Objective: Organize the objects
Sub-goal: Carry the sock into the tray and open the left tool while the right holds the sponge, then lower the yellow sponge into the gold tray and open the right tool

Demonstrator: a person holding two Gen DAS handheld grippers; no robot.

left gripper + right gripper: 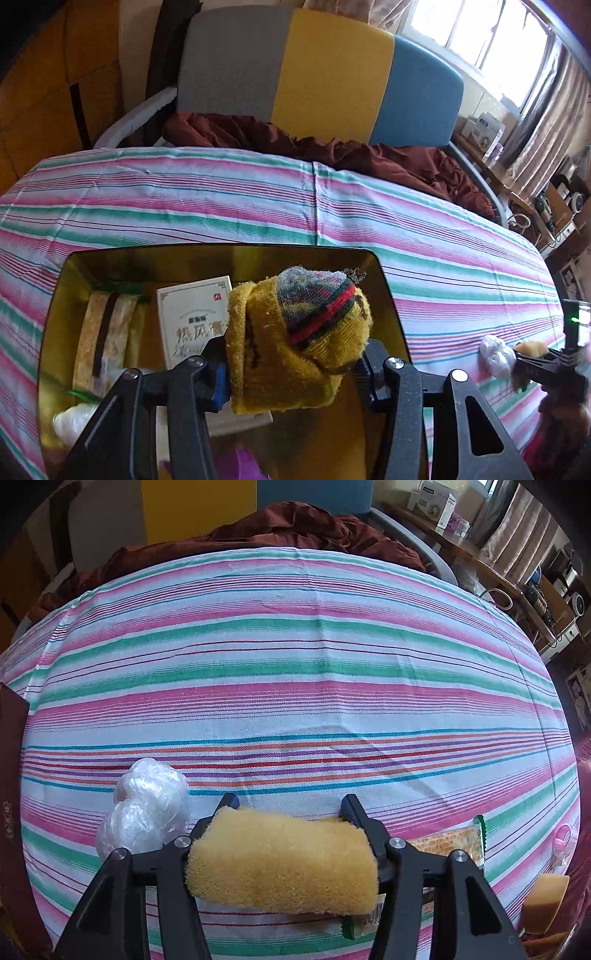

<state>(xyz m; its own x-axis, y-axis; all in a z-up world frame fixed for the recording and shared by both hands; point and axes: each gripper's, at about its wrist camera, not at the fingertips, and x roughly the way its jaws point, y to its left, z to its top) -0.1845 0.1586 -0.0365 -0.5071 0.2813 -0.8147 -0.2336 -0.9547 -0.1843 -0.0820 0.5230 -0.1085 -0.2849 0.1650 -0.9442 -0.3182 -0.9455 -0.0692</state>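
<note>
A: What's the biggest thing here?
B: The bed with a pink, green and white striped sheet [295,657]. On it sits a gold-lined rectangular box [391,295], at seven o'clock in the left wrist view.

A: And the left gripper [291,373]?
B: Clamped on a rolled yellow knitted cloth with red and black stripes [299,339], held over the box, above a white printed carton [188,317].

A: The right gripper [288,808]?
B: Gripping a yellow-orange sponge block [280,864] just over the sheet. Crumpled clear plastic wrap [144,808] lies at nine o'clock beside it.
</note>
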